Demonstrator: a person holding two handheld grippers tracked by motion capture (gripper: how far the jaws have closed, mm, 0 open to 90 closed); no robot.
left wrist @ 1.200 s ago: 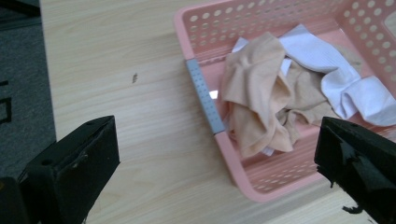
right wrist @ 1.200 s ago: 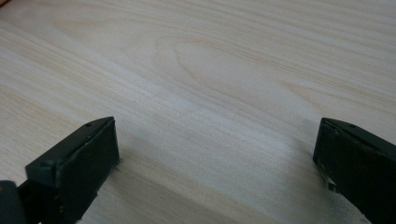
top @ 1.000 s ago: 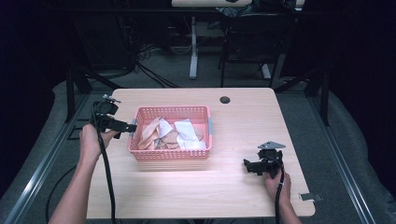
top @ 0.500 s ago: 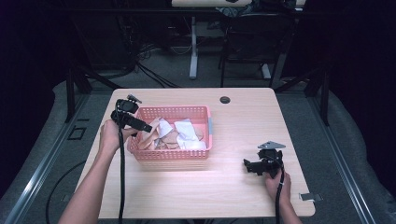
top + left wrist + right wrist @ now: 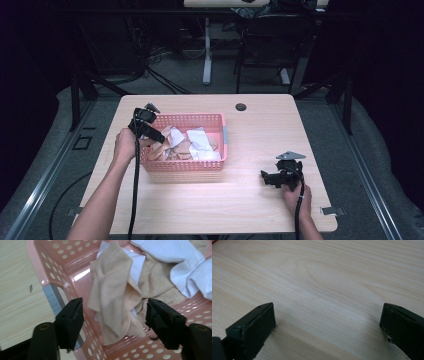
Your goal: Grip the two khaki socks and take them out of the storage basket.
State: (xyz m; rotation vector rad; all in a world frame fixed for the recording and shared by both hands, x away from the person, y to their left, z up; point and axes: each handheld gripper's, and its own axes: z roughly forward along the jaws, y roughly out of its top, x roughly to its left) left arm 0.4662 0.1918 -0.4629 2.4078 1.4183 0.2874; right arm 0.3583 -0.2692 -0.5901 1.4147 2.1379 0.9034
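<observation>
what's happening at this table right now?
A person works two handheld claws over a pink basket of socks on the table. The left claw is dipped into the basket's left end, its jaws just closing around a beige sock that sits between them, not yet pinched. White socks lie beside it. The right claw rests open over bare wood, off to the basket's right.

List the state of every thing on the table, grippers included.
Basket: upright, holds socks.
Beige sock: crumpled in the basket, between the left fingers, not yet pinched.
White socks: piled in the basket.
Left gripper: open, fingers just closing.
Right gripper: open, over bare table.
</observation>
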